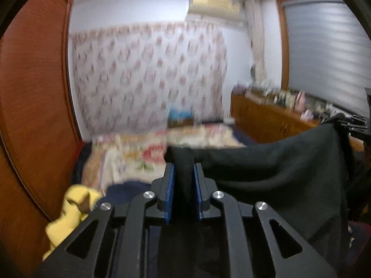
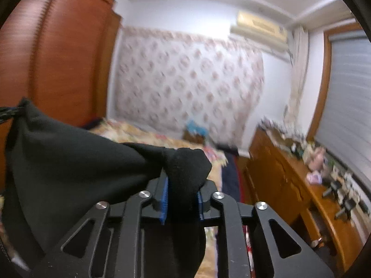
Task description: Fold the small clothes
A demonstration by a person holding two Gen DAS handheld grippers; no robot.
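1. Left wrist view first: we see the left gripper (image 1: pixel 183 176) with its two blue-padded fingers (image 1: pixel 170 190) nearly closed, clamped on a bunched corner of one black garment (image 1: pixel 266 169).
2. Right wrist view: the right gripper (image 2: pixel 182 185) has its jaws pressed in just as narrowly, pinching another bunched corner of the same black garment (image 2: pixel 69 153), with a tuft of cloth poking up past the fingertips.
3. We count one dark garment, stretched in the air between the two grippers and sagging a little along its top edge; its lower part hangs down out of sight.
4. From the left camera the right gripper (image 1: pixel 352 125) shows at the far end of the cloth; from the right camera, the left tool sits at the left frame edge, too dark to make out well.
5. We count one yellow cloth (image 1: pixel 69 210) lying low beside the left gripper, apart from the black one.
6. Beneath and ahead lies one bed with a floral cover (image 1: pixel 129 157); its far side meets the patterned curtain (image 2: pixel 185 83).
7. Open air lies ahead of both tools. A wooden wardrobe (image 2: pixel 58 53) bounds the left, and one cluttered wooden sideboard (image 2: pixel 289 178) bounds the right.
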